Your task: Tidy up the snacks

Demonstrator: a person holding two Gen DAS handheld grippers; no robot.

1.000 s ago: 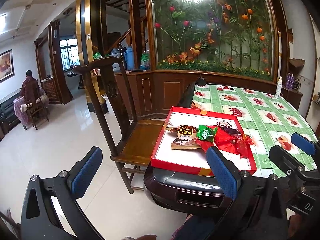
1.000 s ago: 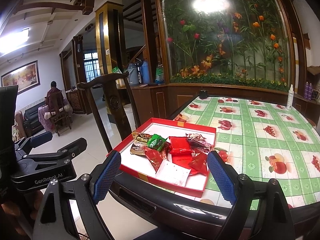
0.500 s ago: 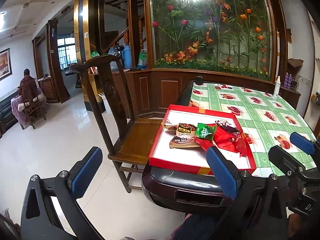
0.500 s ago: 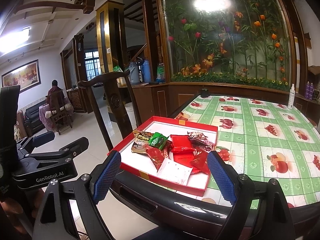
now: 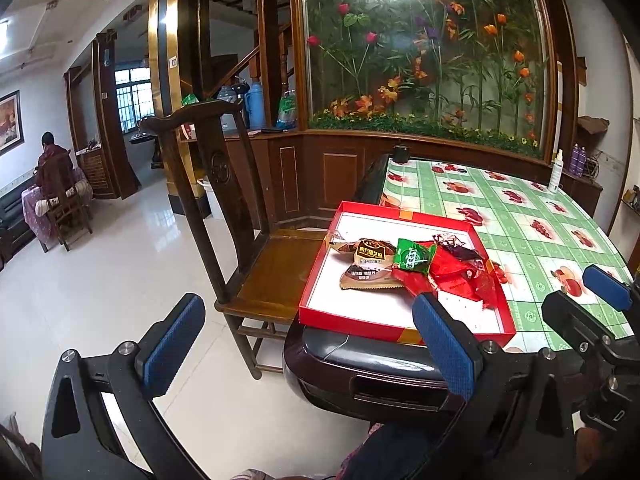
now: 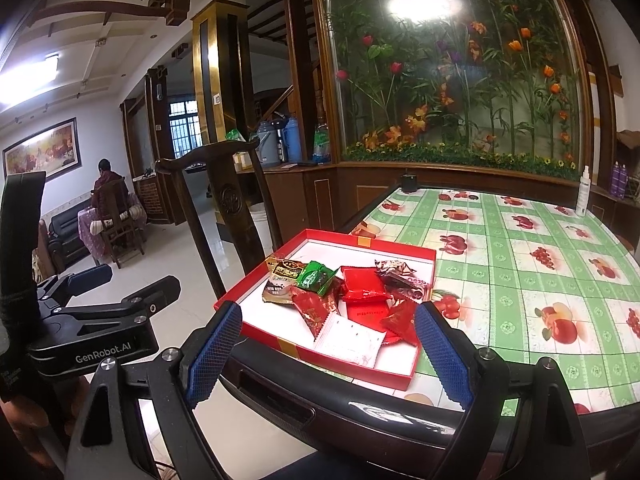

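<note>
A shallow red box point(image 5: 320, 280) point(image 6: 256, 328) with a white floor lies at the near corner of the table. Inside it is a heap of snack packets: brown ones point(image 5: 370, 258) point(image 6: 282, 280), a green one point(image 5: 412, 256) point(image 6: 316, 278), several red ones point(image 5: 452, 276) point(image 6: 364, 284) and a white one point(image 6: 350, 340). My left gripper point(image 5: 308, 344) is open, held short of the table's edge with nothing between its fingers. My right gripper point(image 6: 328, 352) is open too, just in front of the box's near rim and holding nothing.
The table wears a green checked cloth with fruit prints point(image 6: 520, 264). A dark wooden chair point(image 5: 240, 240) stands at the table's left side. A white spray bottle point(image 6: 582, 192) stands at the far edge. A person point(image 5: 52, 168) sits far off across the tiled floor.
Both views have drifted slightly closer to the box. Both grippers stay open and the packets have not moved.
</note>
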